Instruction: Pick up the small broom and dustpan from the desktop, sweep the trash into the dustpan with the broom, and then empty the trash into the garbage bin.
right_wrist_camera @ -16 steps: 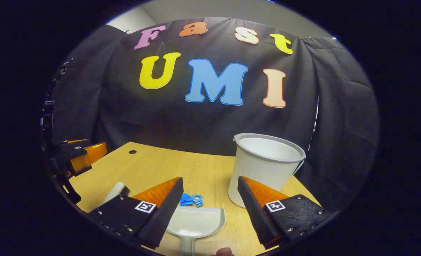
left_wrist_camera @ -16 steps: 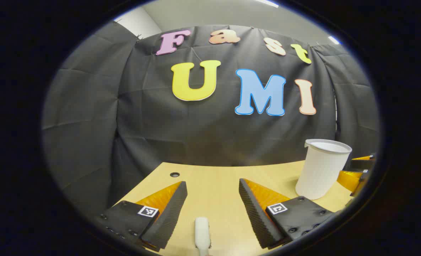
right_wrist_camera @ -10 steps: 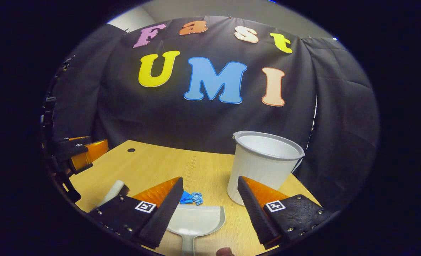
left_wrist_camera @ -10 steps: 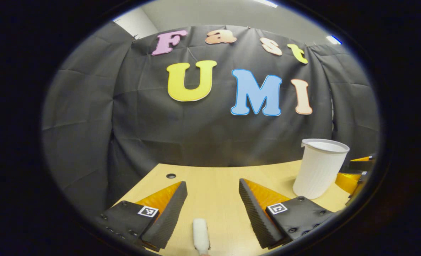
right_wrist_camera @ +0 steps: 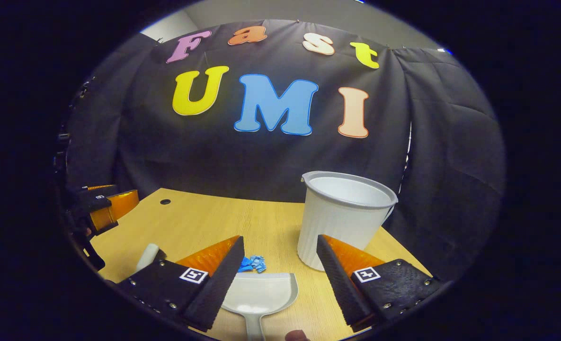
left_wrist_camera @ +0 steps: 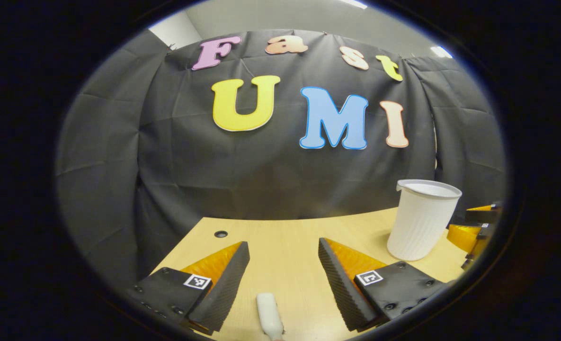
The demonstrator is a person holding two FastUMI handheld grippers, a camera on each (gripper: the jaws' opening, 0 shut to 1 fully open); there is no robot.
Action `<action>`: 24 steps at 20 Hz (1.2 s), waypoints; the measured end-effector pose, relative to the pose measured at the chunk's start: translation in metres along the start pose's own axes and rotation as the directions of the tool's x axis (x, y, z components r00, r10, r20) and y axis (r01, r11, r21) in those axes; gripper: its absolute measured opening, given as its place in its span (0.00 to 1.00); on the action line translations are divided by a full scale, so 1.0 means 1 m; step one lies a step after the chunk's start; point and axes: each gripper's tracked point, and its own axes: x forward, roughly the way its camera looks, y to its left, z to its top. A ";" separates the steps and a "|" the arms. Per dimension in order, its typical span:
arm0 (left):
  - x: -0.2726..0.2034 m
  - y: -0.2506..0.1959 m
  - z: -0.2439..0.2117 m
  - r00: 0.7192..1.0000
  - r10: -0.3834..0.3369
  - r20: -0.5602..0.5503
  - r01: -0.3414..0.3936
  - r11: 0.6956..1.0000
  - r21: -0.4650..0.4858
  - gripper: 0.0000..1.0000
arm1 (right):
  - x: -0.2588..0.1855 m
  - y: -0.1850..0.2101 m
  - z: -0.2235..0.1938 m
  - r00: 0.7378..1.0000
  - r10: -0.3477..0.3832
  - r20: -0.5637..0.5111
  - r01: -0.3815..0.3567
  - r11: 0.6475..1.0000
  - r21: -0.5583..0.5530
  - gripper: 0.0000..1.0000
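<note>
Counter [right_wrist_camera: 204,220]: wooden, carries everything.
Garbage bin [right_wrist_camera: 344,215]: upright far right, mouth free for emptying.
Dustpan [right_wrist_camera: 260,296]: flat, near, handle toward wide right claw [right_wrist_camera: 280,258].
Broom [left_wrist_camera: 269,315]: lying near, between fingers of wide left claw [left_wrist_camera: 284,258].
Trash [right_wrist_camera: 252,264]: just beyond dustpan lip, unobstructed.

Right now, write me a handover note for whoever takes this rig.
Left gripper: open, empty, with the broom handle lying on the desk between its fingers.
Right gripper: open, empty, above the dustpan, whose handle points back toward the gripper.
Blue trash lies on the desk just past the dustpan's front edge. White garbage bin stands upright to the right of it.
Done: nothing grasped.
Left: grip broom and dustpan, sweep the trash in, tip it into the bin.
</note>
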 end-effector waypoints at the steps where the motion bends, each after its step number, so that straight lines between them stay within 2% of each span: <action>1: 0.000 0.000 0.001 1.000 -0.005 0.003 0.005 1.000 0.002 1.00 | 0.000 0.002 0.000 1.000 0.001 0.000 -0.001 1.000 -0.001 0.96; 7: -0.001 0.001 -0.004 1.000 0.007 -0.001 -0.007 1.000 -0.028 1.00 | 0.001 0.012 -0.004 0.999 0.035 -0.006 -0.035 0.999 -0.028 0.96; 10: -0.003 0.000 -0.024 0.998 0.007 -0.056 -0.008 1.000 -0.025 1.00 | 0.005 0.017 -0.022 0.995 0.060 -0.074 -0.063 0.997 -0.036 0.96; 11: -0.003 0.001 -0.034 0.997 0.008 -0.078 -0.011 1.000 -0.030 0.95 | 0.005 0.018 -0.029 0.993 0.064 -0.098 -0.069 0.997 -0.044 0.96; 12: -0.005 0.001 -0.044 0.995 0.008 -0.104 -0.013 0.999 -0.040 1.00 | 0.005 0.019 -0.033 0.991 0.070 -0.115 -0.076 0.996 -0.053 0.96; 13: -0.006 0.003 -0.053 0.991 0.012 -0.132 -0.019 0.999 -0.051 1.00 | 0.005 0.020 -0.039 0.988 0.071 -0.135 -0.080 0.995 -0.062 0.96; 14: -0.006 0.005 -0.062 0.986 0.015 -0.168 -0.025 0.998 -0.058 1.00 | 0.006 0.021 -0.044 0.985 0.076 -0.157 -0.088 0.994 -0.069 0.96; 15: -0.007 0.007 -0.073 0.979 0.025 -0.203 -0.037 0.998 -0.058 0.96 | 0.007 0.022 -0.052 0.980 0.080 -0.184 -0.095 0.993 -0.076 0.96; 16: -0.009 0.008 -0.084 0.971 0.025 -0.238 -0.041 0.997 -0.061 1.00 | 0.008 0.022 -0.059 0.973 0.084 -0.213 -0.103 0.991 -0.081 0.96; 17: -0.010 0.008 -0.095 0.963 0.019 -0.269 -0.038 0.997 -0.068 1.00 | 0.008 0.023 -0.067 0.967 0.088 -0.240 -0.112 0.990 -0.085 0.96; 18: -0.008 0.008 -0.101 0.955 0.019 -0.295 -0.041 0.997 -0.070 0.94 | 0.007 0.023 -0.072 0.960 0.091 -0.264 -0.118 0.989 -0.089 0.96; 23: -0.015 0.010 -0.144 0.909 0.010 -0.418 -0.042 0.997 -0.068 0.93 | 0.000 0.025 -0.103 0.922 0.110 -0.371 -0.158 0.982 -0.101 0.96; 24: -0.015 0.011 -0.152 0.899 0.009 -0.438 -0.042 0.997 -0.065 0.96 | -0.001 0.026 -0.109 0.914 0.115 -0.388 -0.166 0.981 -0.098 0.96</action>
